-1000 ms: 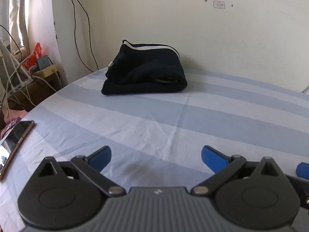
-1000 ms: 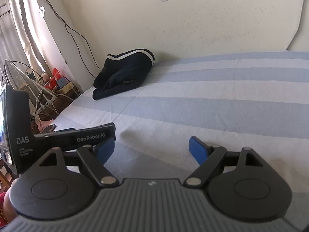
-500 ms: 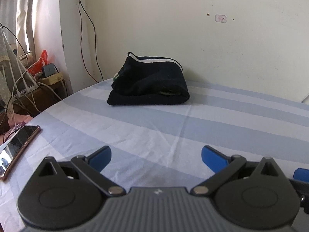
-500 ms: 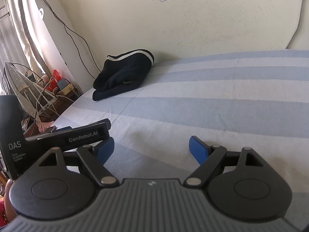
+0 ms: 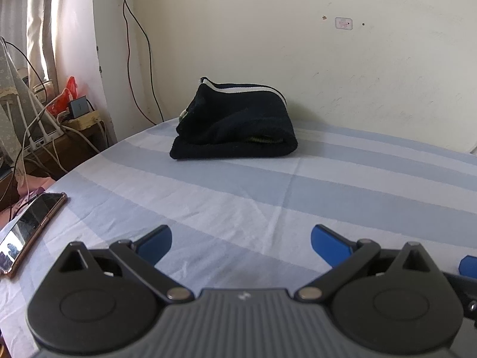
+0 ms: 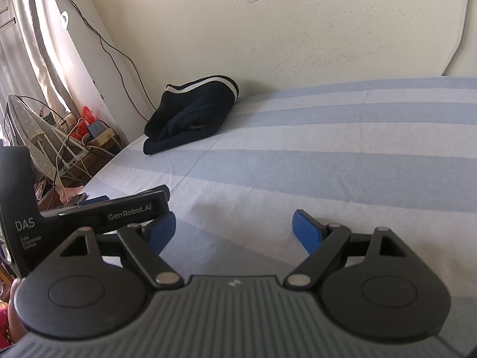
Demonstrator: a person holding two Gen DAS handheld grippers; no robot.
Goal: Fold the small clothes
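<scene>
Both the left gripper and the right gripper have blue pads on black linkage arms with silver pivot screws, round black hubs, and a ribbed grey body; white "GenRobot.AI" and "DAS" lettering marks the left one's side.

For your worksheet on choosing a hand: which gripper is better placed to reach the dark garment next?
Left, probably. The garment lies straight ahead of the left gripper, but far off to the left of the right gripper. Both have open, empty jaws.
</scene>
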